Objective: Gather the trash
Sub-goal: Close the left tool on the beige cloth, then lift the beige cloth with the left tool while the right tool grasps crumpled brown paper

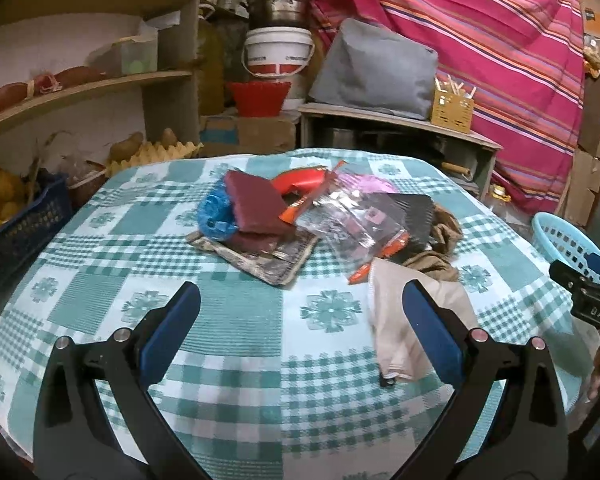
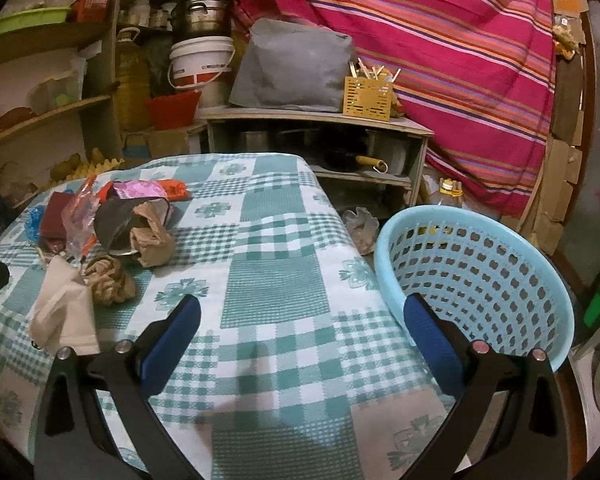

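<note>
On checked tablecloth (image 1: 236,320): trash pile (image 1: 300,216); both grippers (image 1: 300,312) (image 2: 300,316) wide, empty; shelves (image 1: 100,84) behind.

at the upper centre of the frame a metal pot (image 1: 279,3) sat on a white bucket (image 1: 279,54); right of them lay a grey cushion (image 1: 374,68), perhaps a bag, before a striped pink cloth (image 1: 500,40).

Both wrist views low over tablecloth (image 1: 260,320), sharing trash pile (image 2: 112,224)
</note>
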### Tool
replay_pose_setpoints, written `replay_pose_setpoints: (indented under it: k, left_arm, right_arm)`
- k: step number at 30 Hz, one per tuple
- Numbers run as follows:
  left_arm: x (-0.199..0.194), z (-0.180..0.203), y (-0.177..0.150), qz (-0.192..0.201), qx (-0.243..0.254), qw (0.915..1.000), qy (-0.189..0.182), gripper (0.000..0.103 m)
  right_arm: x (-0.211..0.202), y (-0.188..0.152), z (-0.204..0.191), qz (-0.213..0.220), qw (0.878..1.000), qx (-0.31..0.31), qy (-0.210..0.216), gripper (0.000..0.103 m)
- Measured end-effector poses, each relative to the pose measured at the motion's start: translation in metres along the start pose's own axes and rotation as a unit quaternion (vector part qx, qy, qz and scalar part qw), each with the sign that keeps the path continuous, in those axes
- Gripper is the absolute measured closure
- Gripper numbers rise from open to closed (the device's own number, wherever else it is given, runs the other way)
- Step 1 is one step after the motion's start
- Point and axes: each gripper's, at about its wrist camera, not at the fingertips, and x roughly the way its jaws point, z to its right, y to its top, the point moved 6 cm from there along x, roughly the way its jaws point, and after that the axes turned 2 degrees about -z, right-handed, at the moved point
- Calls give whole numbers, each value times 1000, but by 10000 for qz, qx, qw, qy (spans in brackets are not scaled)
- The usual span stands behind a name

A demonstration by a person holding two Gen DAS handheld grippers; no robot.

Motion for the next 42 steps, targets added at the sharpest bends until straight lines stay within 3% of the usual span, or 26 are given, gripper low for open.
replay_pose_setpoints:
  k: [14,20,25,28,30,42]
  left_arm:
    - [28,54,-14,-668,556,9948,-530,8]
    - [45,66,-23,-1190,733,9877,-707,39]
    - [52,62,-27,-1478,440,9823,-1065,67]
    - [44,59,-29,-1384,451,9832,-1097,79]
    - [38,55,-29,-1314,444,9839,-1130,82]
    - [12,-3,-14,-710,402,9946,-635,83]
  right_arm:
    - [3,1,26,-66,9994,333,-64,4]
    - [6,-1,20,-130,9996,228,-52,4]
    - [6,-3,16,-166,9996,202,-67,4]
    - [4,-2,10,-132,9998,150,-39,4]
    - [2,-1,3,-91,9999,88,-23,4]
    - [0,0,-34,-4,9997,-220,111,4]
